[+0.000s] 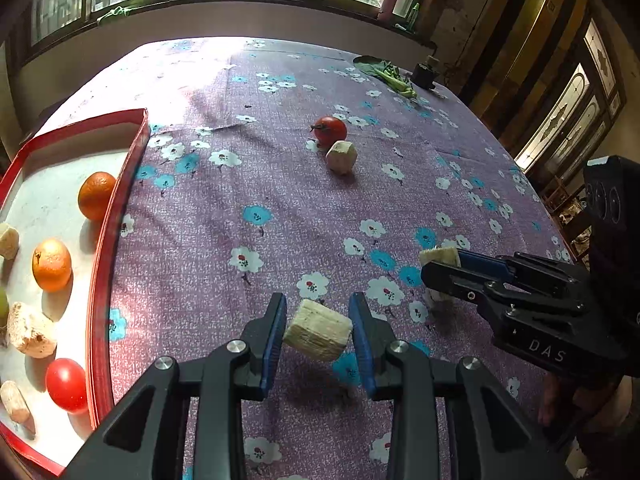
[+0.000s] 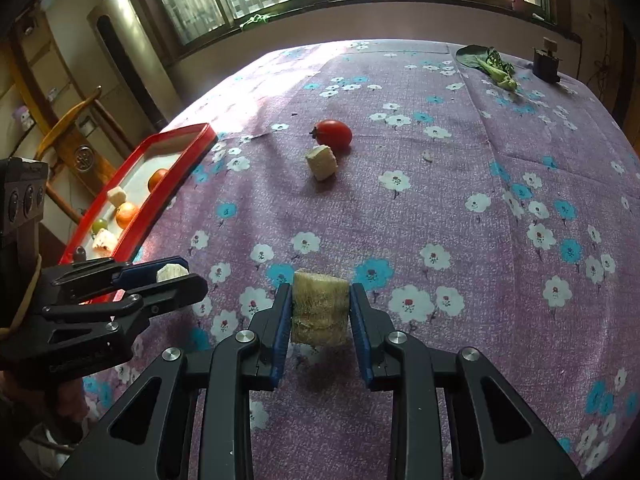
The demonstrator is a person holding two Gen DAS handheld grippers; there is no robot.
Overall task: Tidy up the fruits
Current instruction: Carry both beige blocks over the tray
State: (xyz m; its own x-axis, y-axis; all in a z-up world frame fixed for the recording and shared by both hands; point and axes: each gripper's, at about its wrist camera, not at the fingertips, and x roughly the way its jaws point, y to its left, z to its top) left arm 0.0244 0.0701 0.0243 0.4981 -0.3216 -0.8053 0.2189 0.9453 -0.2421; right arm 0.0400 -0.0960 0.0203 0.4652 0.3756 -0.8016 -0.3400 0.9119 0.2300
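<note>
My left gripper [image 1: 318, 330] is shut on a pale sugarcane chunk [image 1: 318, 335] and holds it above the cloth; it also shows in the right wrist view [image 2: 173, 273]. My right gripper [image 2: 320, 312] is shut on another pale chunk [image 2: 319, 309], seen from the left wrist view [image 1: 440, 257]. A red tomato [image 1: 330, 128] and a third pale chunk [image 1: 341, 157] lie together mid-table. A red-rimmed tray [image 1: 105, 216] at the left holds two oranges [image 1: 52, 264], a red tomato [image 1: 66, 385] and several pale chunks.
The table has a purple floral cloth [image 1: 248, 200]. Green leafy vegetables [image 1: 390, 74] and a small dark box [image 1: 425, 74] sit at the far right corner. A small crumb [image 2: 428, 156] lies right of the tomato. A wooden chair [image 2: 76, 148] stands beyond the tray.
</note>
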